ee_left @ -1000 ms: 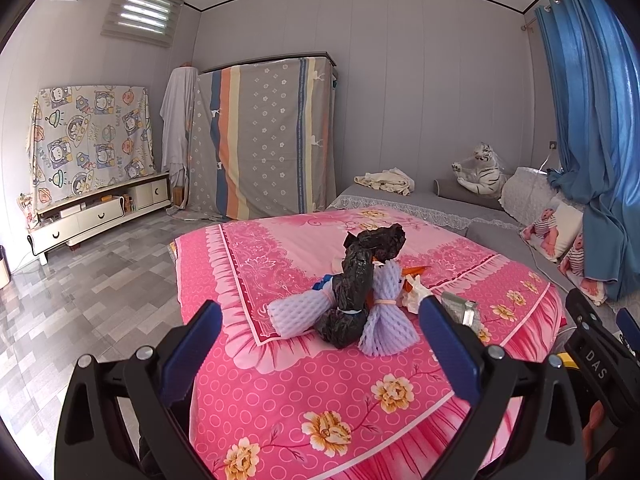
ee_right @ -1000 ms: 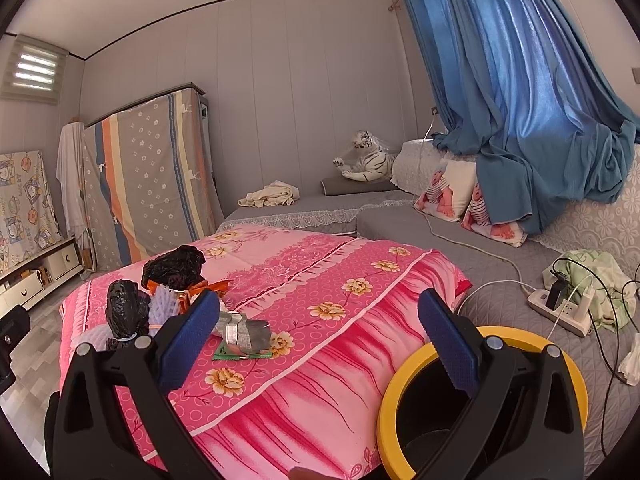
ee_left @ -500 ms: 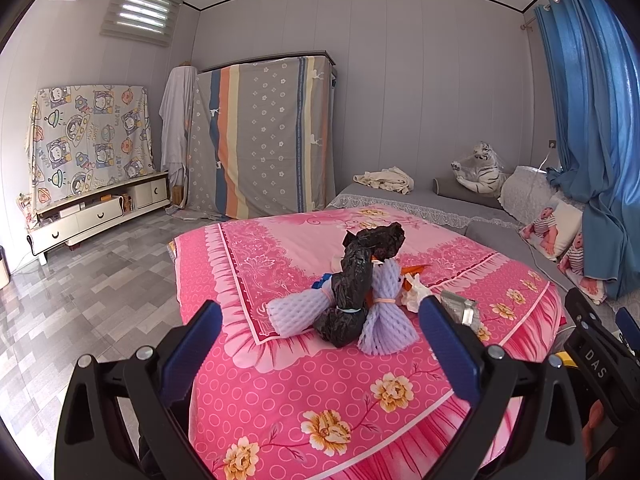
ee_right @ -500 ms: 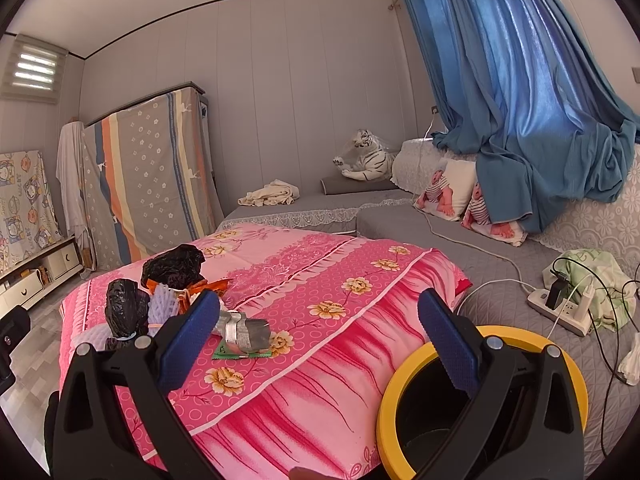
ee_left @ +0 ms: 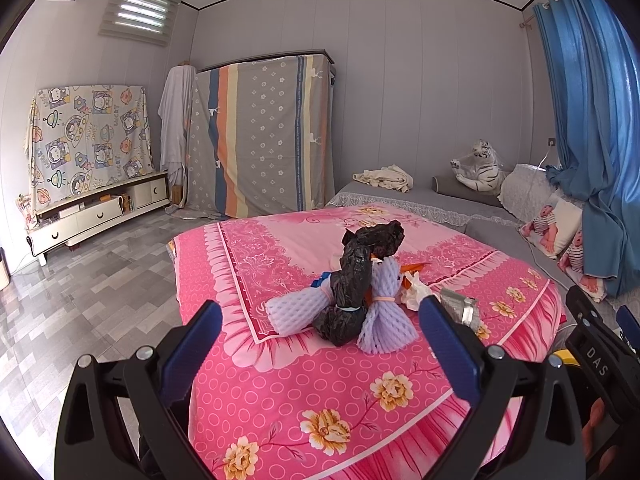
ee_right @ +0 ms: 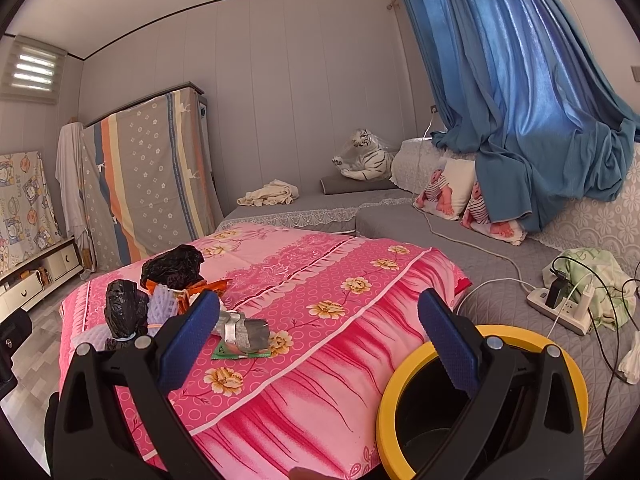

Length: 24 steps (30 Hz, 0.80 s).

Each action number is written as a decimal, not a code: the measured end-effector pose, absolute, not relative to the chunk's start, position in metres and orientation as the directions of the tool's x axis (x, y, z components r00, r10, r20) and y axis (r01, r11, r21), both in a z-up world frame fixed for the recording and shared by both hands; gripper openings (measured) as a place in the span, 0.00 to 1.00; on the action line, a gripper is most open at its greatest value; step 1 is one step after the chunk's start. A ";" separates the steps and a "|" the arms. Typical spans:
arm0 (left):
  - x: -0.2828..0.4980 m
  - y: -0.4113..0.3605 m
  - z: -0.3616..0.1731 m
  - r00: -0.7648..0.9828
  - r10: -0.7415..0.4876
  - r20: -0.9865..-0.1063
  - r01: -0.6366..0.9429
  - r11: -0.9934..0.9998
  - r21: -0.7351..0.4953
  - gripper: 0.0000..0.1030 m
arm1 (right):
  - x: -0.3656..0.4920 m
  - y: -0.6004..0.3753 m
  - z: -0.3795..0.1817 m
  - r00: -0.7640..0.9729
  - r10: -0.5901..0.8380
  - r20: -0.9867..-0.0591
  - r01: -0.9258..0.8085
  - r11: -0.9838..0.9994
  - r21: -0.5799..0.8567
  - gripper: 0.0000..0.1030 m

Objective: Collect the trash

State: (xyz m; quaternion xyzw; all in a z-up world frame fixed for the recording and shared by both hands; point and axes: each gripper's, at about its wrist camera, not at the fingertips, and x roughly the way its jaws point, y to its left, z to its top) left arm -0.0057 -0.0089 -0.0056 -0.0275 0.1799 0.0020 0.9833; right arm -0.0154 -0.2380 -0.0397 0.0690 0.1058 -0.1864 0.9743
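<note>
- My left gripper (ee_left: 320, 340) sits at the bottom of its view, spread wide with nothing between the blue pads, just pointing at the pink floral quilt (ee_left: 280, 392).
- Dead centre in that view is the trash pile: a white foam net sleeve (ee_left: 294, 312) on the left, a knotted black plastic bag (ee_left: 352, 292) standing up in the middle, a lavender foam net (ee_left: 386, 320) tied with a band leaning against it on the right.
- A second black bag (ee_left: 382, 236) sits right behind those, with an orange wrapper (ee_left: 416, 267) poking out beside it.
- Right of the pile, partly hidden behind my right-hand pad, there's a crumpled silver foil packet (ee_left: 460, 306).
- My right gripper (ee_right: 320, 332) is also fully released and empty, low in its frame.
- In that view the pile is on the left side, and the foil packet lies on a green wrapper (ee_right: 236, 352) just past my left-hand pad.
- Lower right of the right view: the yellow-rimmed trash bin (ee_right: 400, 392), mostly behind the gripper and just beside the quilt's edge.
- Further right, a white power strip (ee_right: 560, 312) with chargers plugged in lies on the grey mat.
</note>
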 end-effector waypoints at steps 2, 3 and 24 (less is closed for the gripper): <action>-0.006 -0.008 -0.006 0.935 -0.007 -0.354 -0.013 0.998 -0.054 0.92 | -0.015 -0.238 -0.040 0.908 -0.349 -0.232 0.378 0.921 0.096 0.92; -0.007 -0.008 -0.006 0.935 -0.008 -0.355 -0.012 0.998 -0.054 0.92 | -0.015 -0.238 -0.039 0.908 -0.349 -0.232 0.378 0.921 0.096 0.92; 0.007 0.003 -0.007 0.912 -0.042 -0.408 0.005 0.996 -0.090 0.92 | 0.007 -0.253 -0.037 0.881 -0.365 -0.302 0.406 0.910 0.082 0.92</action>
